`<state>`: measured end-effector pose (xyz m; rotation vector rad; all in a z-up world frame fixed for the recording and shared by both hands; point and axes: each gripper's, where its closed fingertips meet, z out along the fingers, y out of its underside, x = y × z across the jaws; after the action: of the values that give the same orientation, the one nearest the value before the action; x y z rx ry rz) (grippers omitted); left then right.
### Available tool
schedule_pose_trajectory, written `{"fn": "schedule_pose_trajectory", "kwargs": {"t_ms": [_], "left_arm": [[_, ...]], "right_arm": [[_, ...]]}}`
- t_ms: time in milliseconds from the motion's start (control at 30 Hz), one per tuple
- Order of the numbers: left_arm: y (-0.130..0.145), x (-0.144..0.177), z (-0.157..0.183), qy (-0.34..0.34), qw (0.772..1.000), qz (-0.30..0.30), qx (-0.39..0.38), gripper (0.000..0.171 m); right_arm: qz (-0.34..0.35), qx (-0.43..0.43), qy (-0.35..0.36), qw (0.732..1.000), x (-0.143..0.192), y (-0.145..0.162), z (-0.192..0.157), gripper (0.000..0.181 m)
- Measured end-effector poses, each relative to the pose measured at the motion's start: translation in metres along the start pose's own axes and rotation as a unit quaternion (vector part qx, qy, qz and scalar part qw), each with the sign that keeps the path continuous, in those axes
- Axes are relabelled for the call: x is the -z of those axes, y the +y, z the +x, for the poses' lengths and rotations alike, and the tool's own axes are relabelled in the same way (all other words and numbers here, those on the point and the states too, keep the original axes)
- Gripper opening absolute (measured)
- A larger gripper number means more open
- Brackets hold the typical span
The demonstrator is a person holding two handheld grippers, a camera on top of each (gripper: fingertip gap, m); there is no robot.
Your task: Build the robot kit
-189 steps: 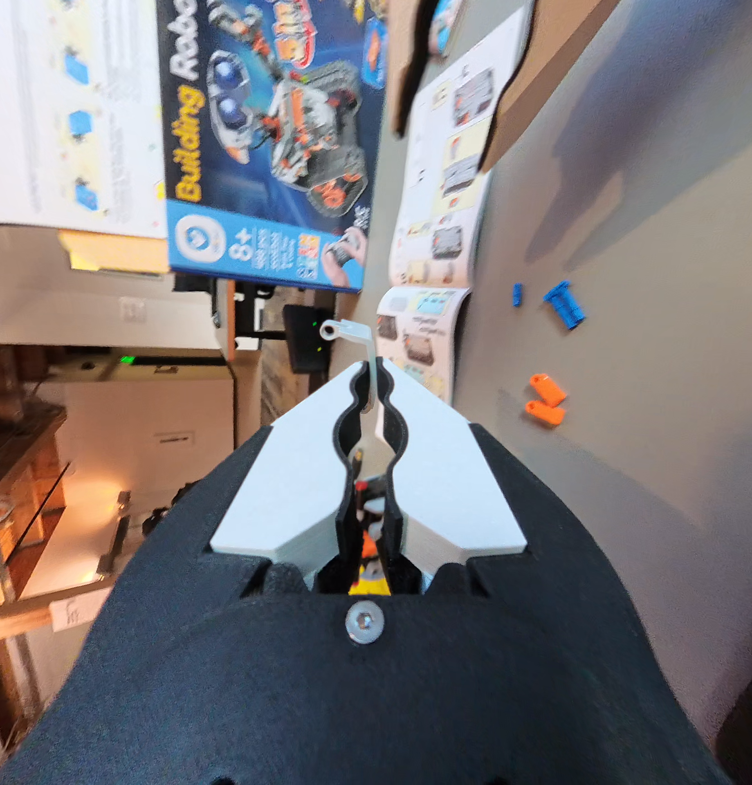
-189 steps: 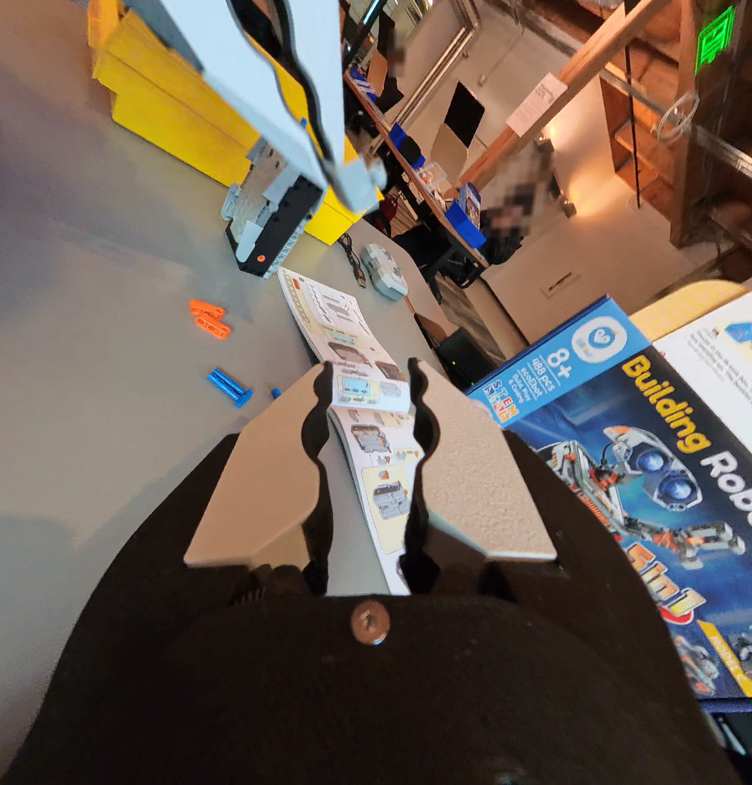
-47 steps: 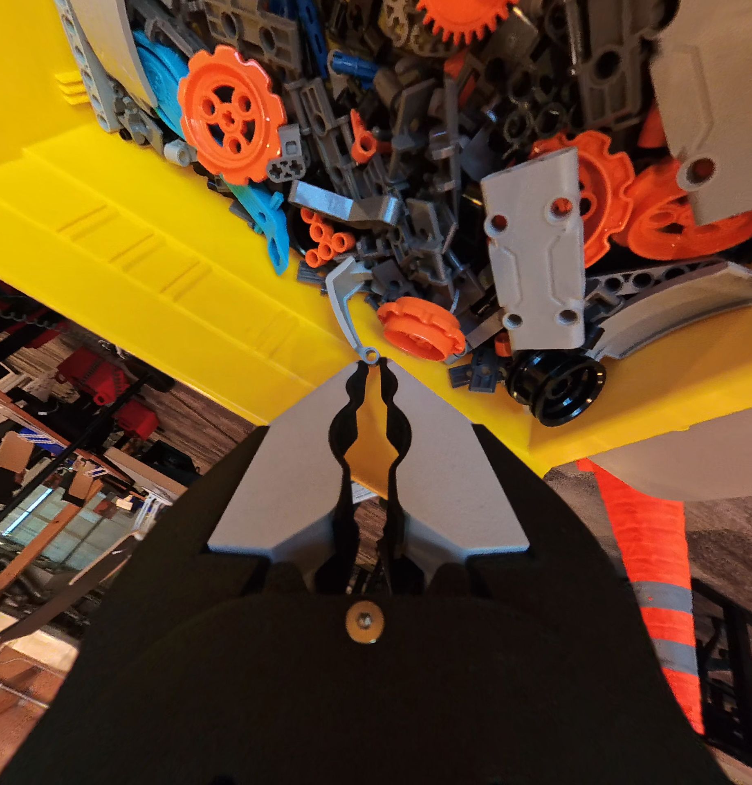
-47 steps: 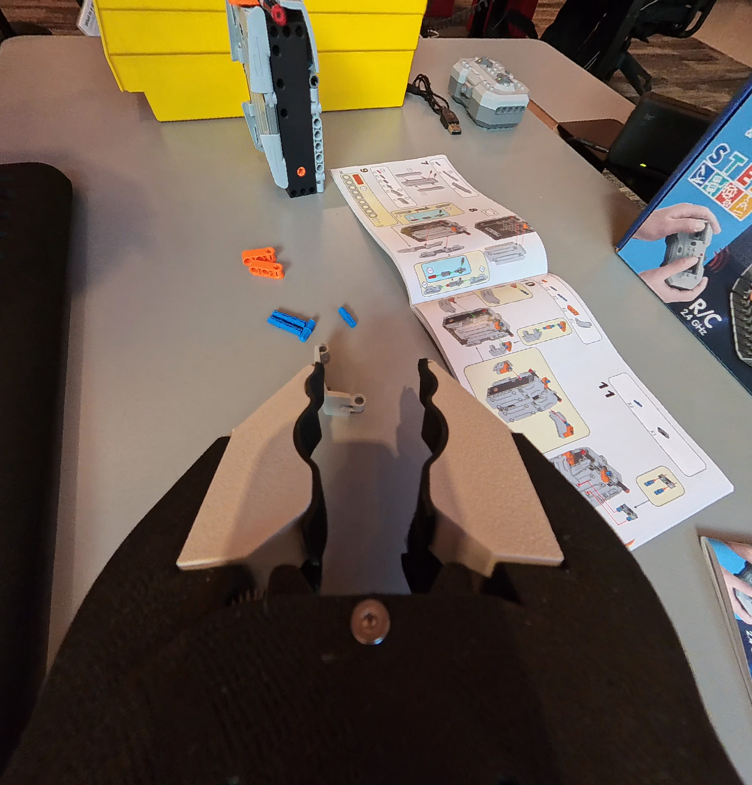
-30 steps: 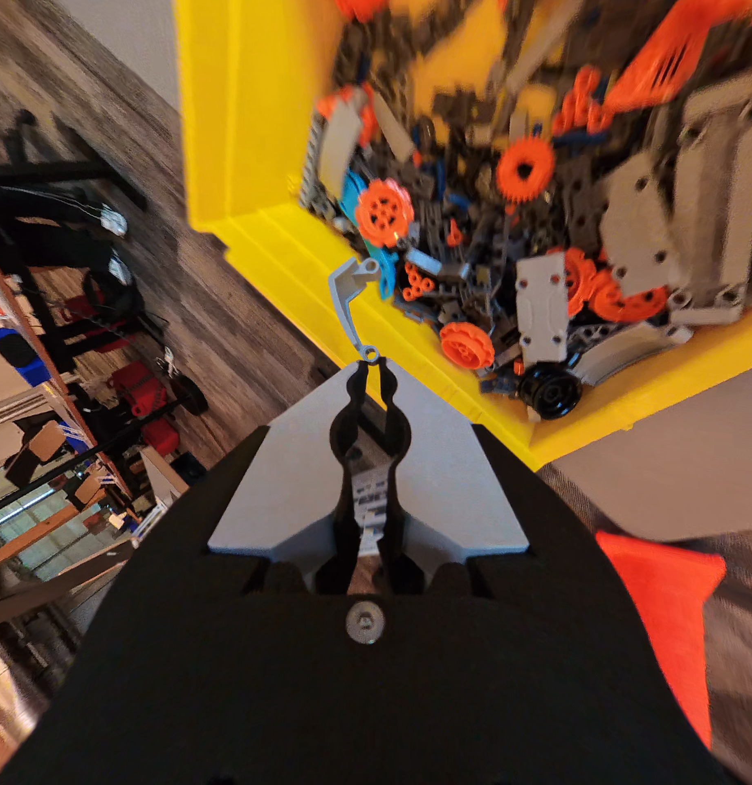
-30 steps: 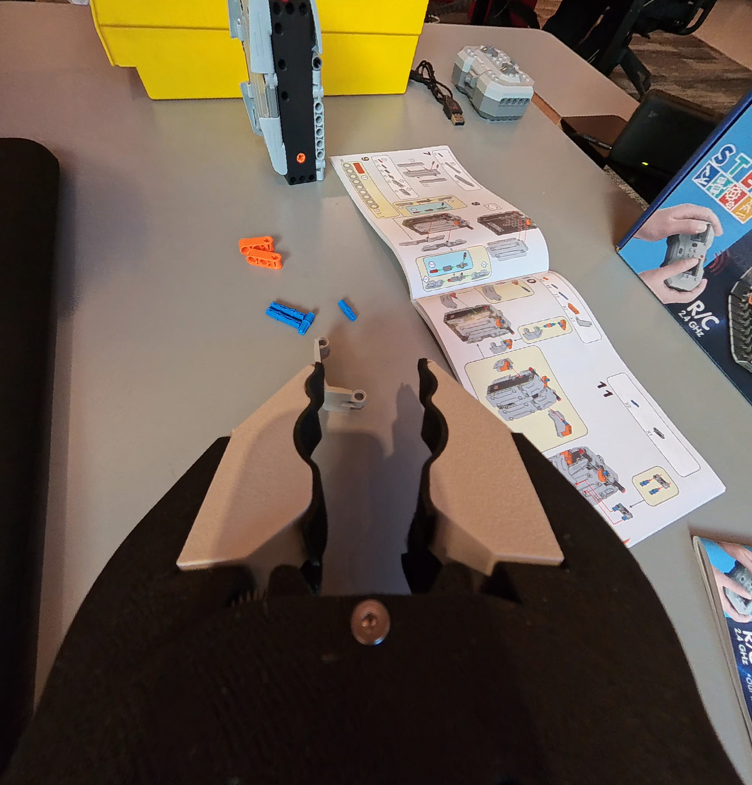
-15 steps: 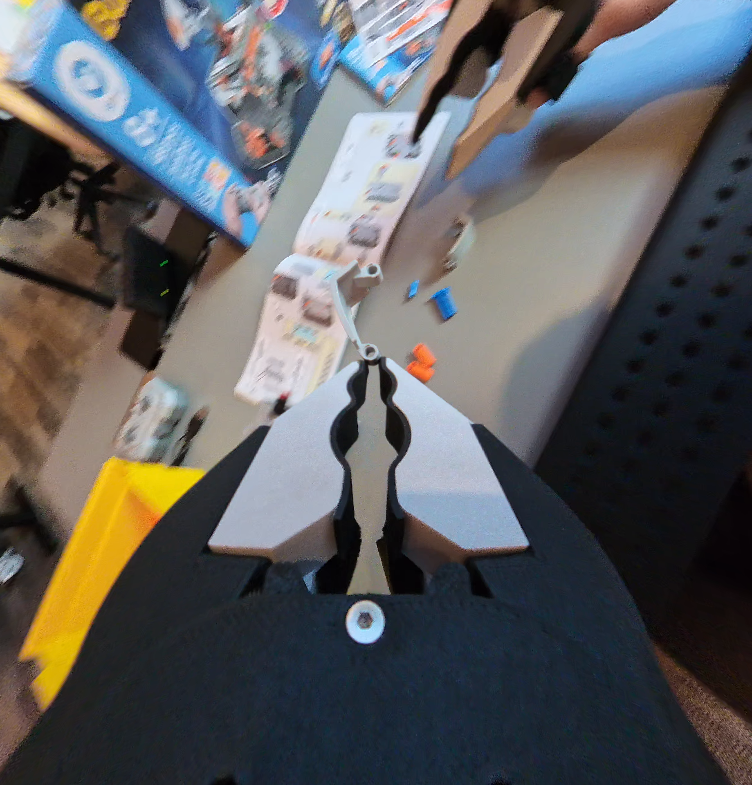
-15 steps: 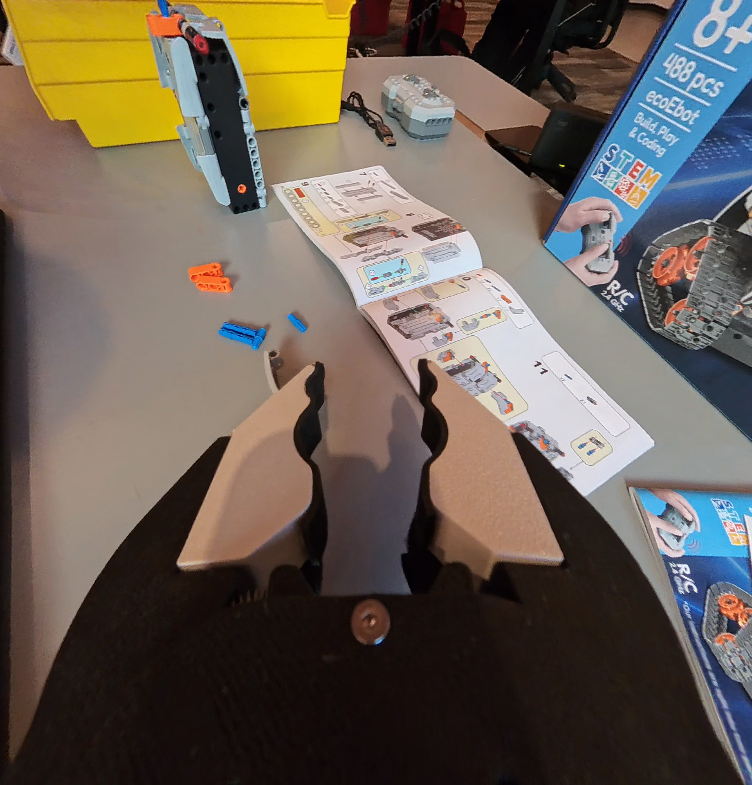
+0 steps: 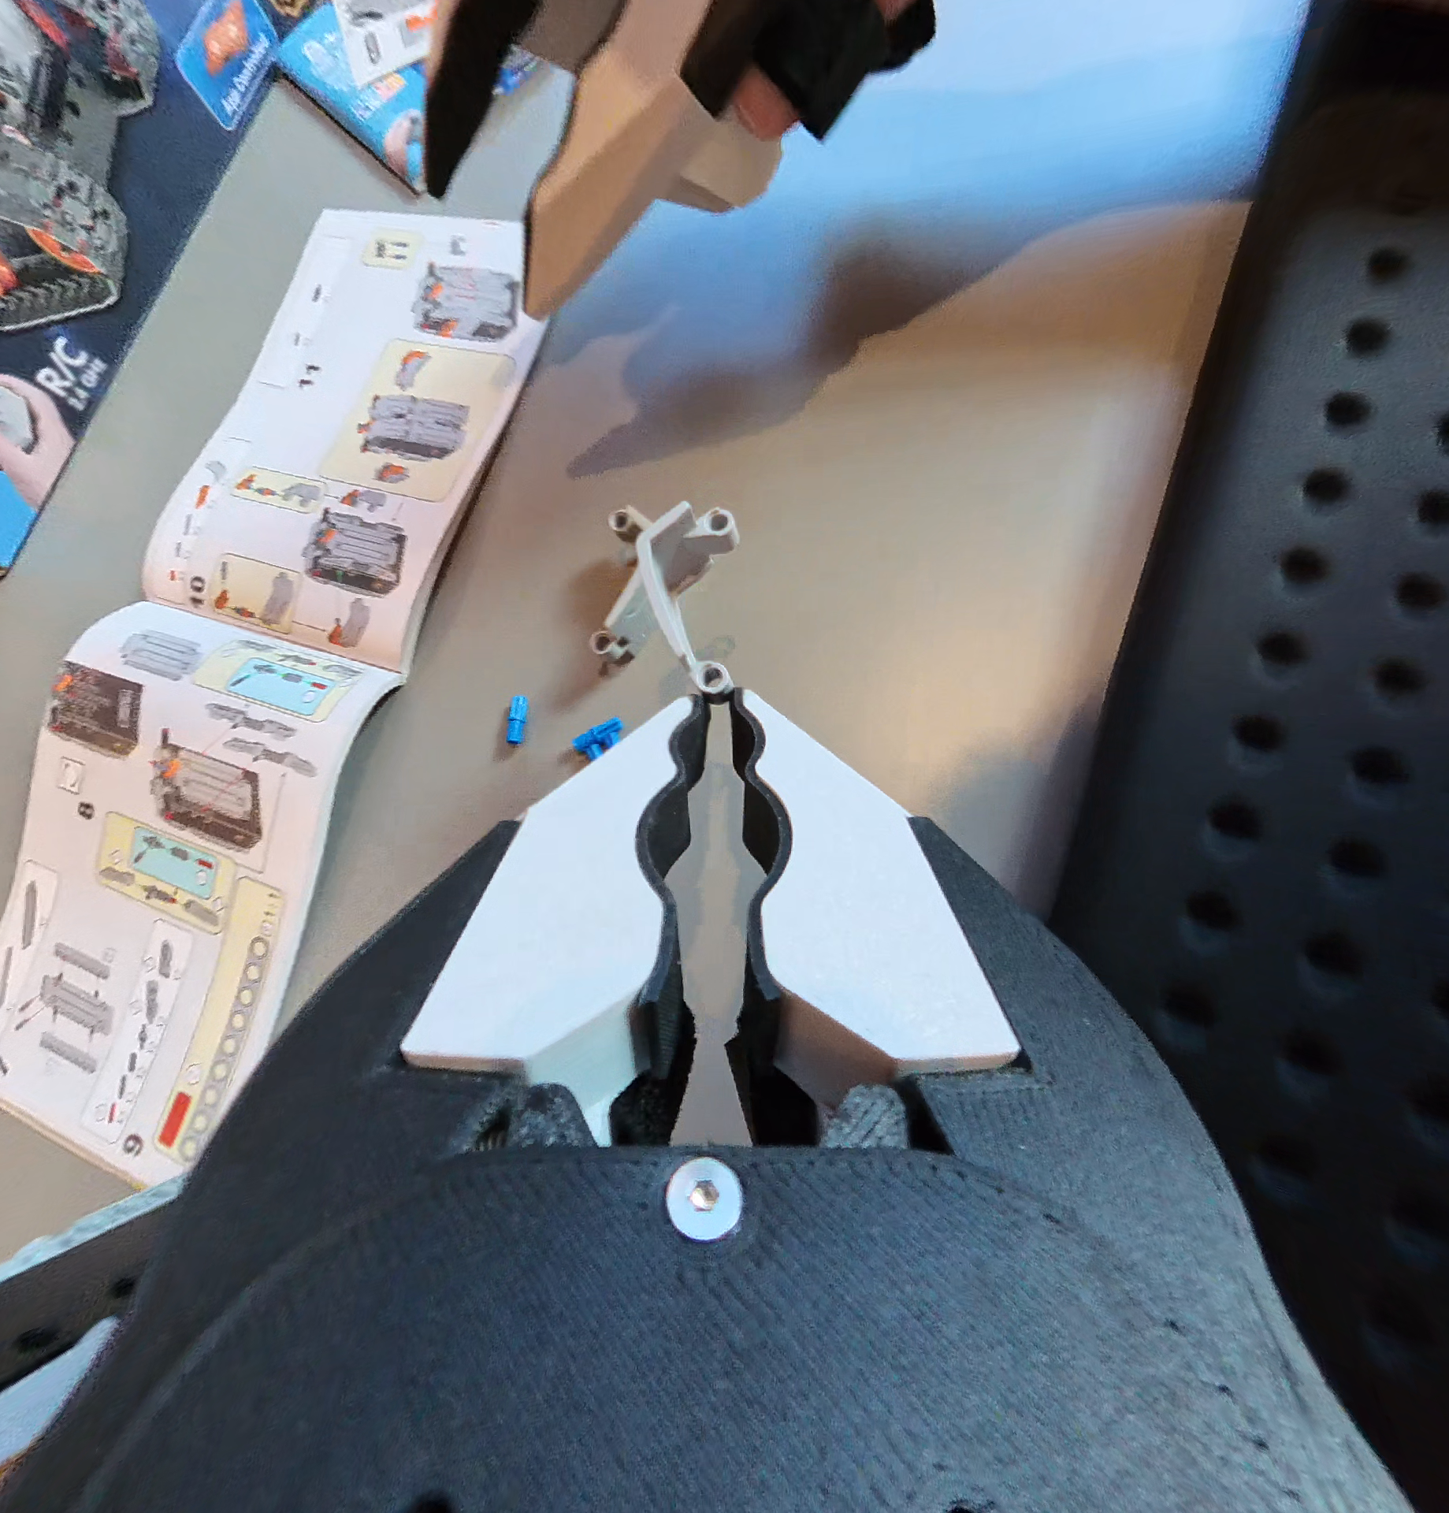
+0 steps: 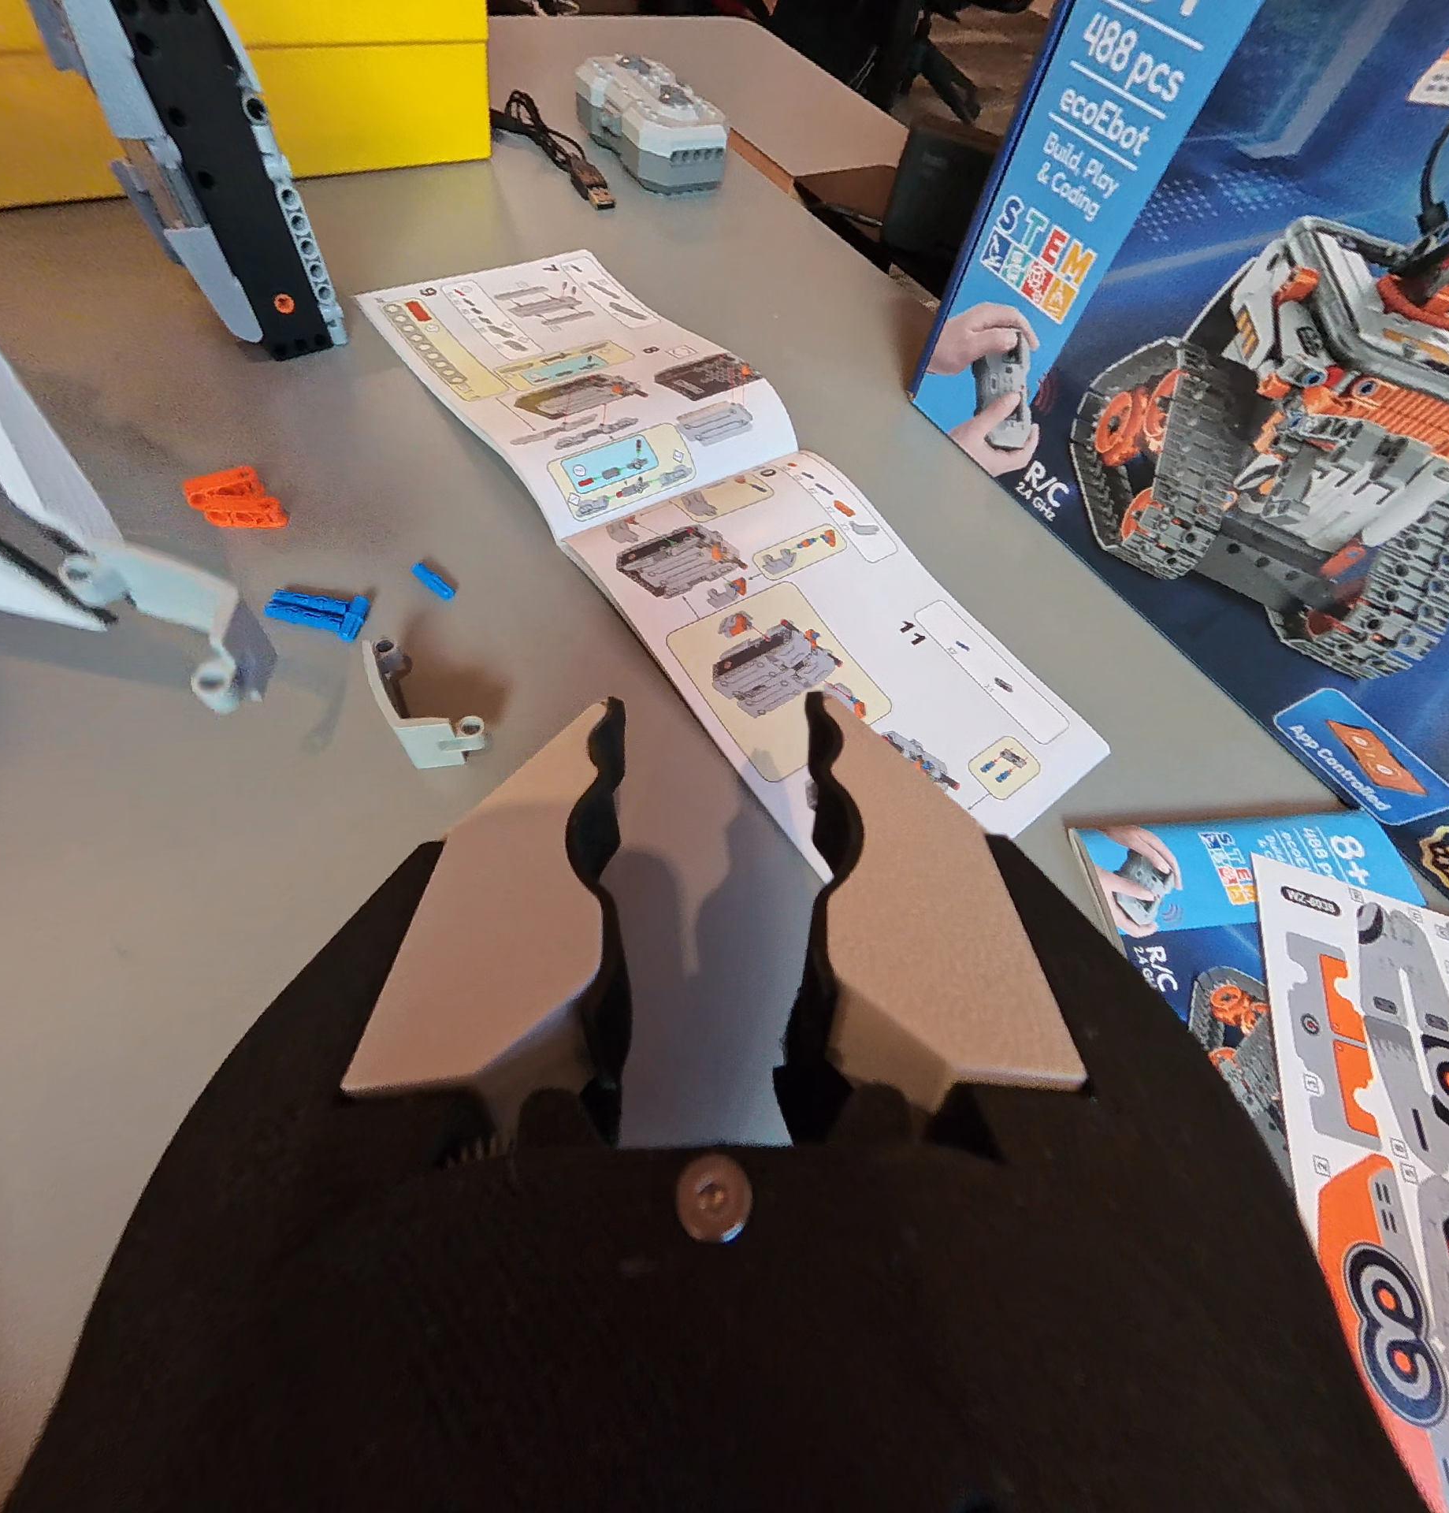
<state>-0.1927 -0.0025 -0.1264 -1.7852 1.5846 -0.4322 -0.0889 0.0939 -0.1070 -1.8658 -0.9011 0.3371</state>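
Observation:
My left gripper (image 9: 713, 696) is shut on the end of a curved light-grey panel piece (image 9: 673, 577) and holds it just above the grey table. A matching grey panel piece (image 9: 627, 612) lies on the table right under it. In the right wrist view the held piece (image 10: 172, 602) hangs left of the lying one (image 10: 422, 714). My right gripper (image 10: 708, 712) is open and empty, a little right of the lying piece and above the table. It also shows at the top of the left wrist view (image 9: 492, 196).
Blue pins (image 10: 316, 610) and orange connectors (image 10: 234, 495) lie by the grey pieces. An open instruction booklet (image 10: 704, 524), a blue toy box (image 10: 1236, 368), a sticker sheet (image 10: 1376, 1105), a black-and-grey built module (image 10: 213, 180), a yellow bin (image 10: 336, 90) and a grey controller (image 10: 647, 123) surround them. A black perforated mat (image 9: 1318, 655) lies alongside.
My left gripper lifted the grey piece out of the yellow bin and swung it over the table to the other grey piece. My right gripper drew back from that piece, still open.

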Motion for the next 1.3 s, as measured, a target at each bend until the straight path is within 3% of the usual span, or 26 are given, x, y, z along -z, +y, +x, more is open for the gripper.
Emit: {"fn": "schedule_pose_trajectory", "kwargs": {"t_ms": [433,1300], "left_arm": [[0.016,-0.022,0.002,-0.006,0.998,-0.048,-0.029,0.004],[0.022,-0.032,0.004,0.007,0.998,-0.057,-0.028,0.003]], "right_arm": [[0.003,-0.029,0.026,0.999,0.003,0.0,0.013,0.043],[0.0,-0.021,0.025,0.999,0.002,0.0,0.011,0.043]]}}
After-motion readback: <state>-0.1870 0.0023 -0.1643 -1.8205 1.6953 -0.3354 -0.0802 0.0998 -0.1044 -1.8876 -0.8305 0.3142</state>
